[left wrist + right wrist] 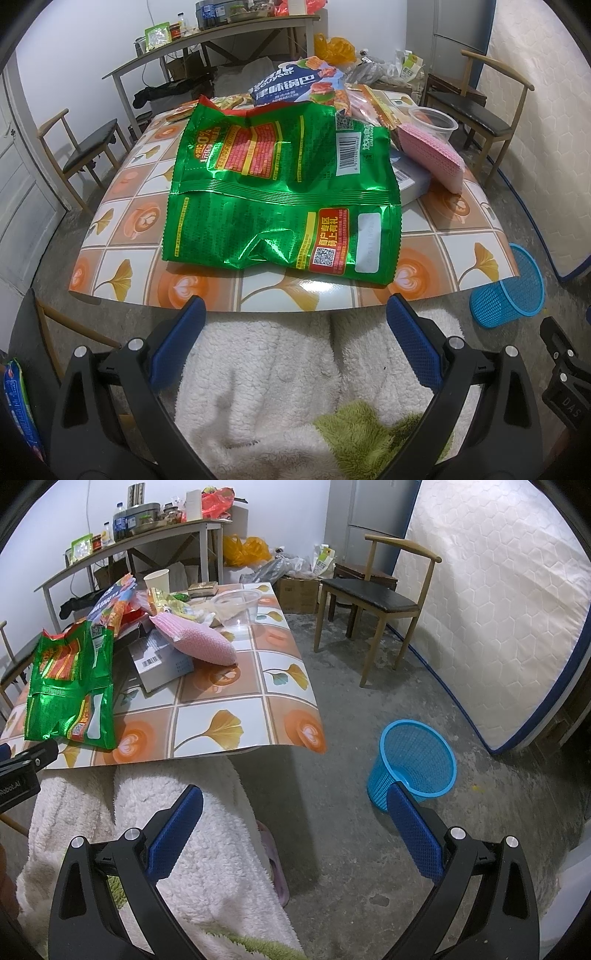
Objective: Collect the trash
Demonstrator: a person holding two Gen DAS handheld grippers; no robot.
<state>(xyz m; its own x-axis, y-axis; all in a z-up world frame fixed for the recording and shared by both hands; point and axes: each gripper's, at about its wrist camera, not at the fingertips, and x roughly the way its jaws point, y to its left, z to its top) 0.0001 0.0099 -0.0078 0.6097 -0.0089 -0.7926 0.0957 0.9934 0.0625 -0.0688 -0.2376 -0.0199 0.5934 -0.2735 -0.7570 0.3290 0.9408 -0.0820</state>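
Observation:
A large green foil snack bag (280,192) lies flat near the front edge of the tiled table (147,192); it also shows in the right wrist view (70,686). My left gripper (295,314) is open and empty, just short of the table edge, in front of the bag. My right gripper (295,805) is open and empty, held over the floor right of the table. A blue mesh waste basket (412,760) stands on the floor by the right gripper; it also shows in the left wrist view (511,291).
Behind the green bag lie a blue snack bag (295,83), a pink sponge pack (195,638), a grey box (162,661), a clear plastic tub (236,603) and a paper cup (157,579). Wooden chairs (373,594) flank the table. A mattress (498,602) leans at right.

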